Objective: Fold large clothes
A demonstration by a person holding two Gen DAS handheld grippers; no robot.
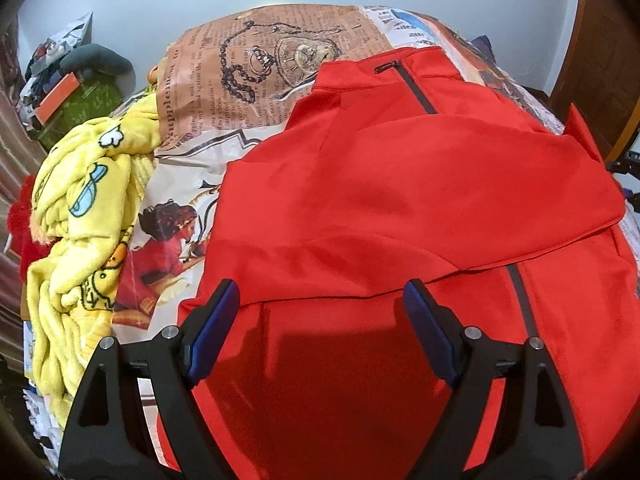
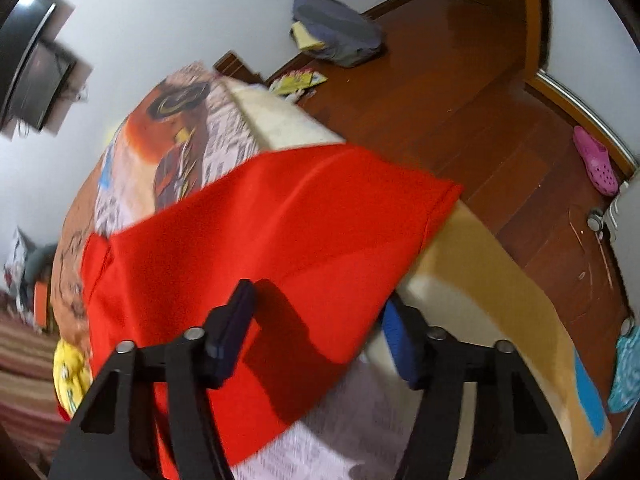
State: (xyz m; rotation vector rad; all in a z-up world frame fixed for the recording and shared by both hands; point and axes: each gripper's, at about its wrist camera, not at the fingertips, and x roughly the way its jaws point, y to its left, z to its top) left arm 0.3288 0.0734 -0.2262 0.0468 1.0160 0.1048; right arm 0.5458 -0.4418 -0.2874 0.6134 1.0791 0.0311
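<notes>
Left wrist: left claw [image 1: 322, 304] released over red jacket [image 1: 400, 184] | yellow blanket [image 1: 80, 216] beside | right claw [image 2: 316, 316] released

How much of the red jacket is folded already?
Done: one side of the red jacket already lies folded across its front on the bed. In hand: nothing; the left gripper and right gripper have open jaws above it. Left: the part hanging over the bed's edge, then the final folds.
</notes>
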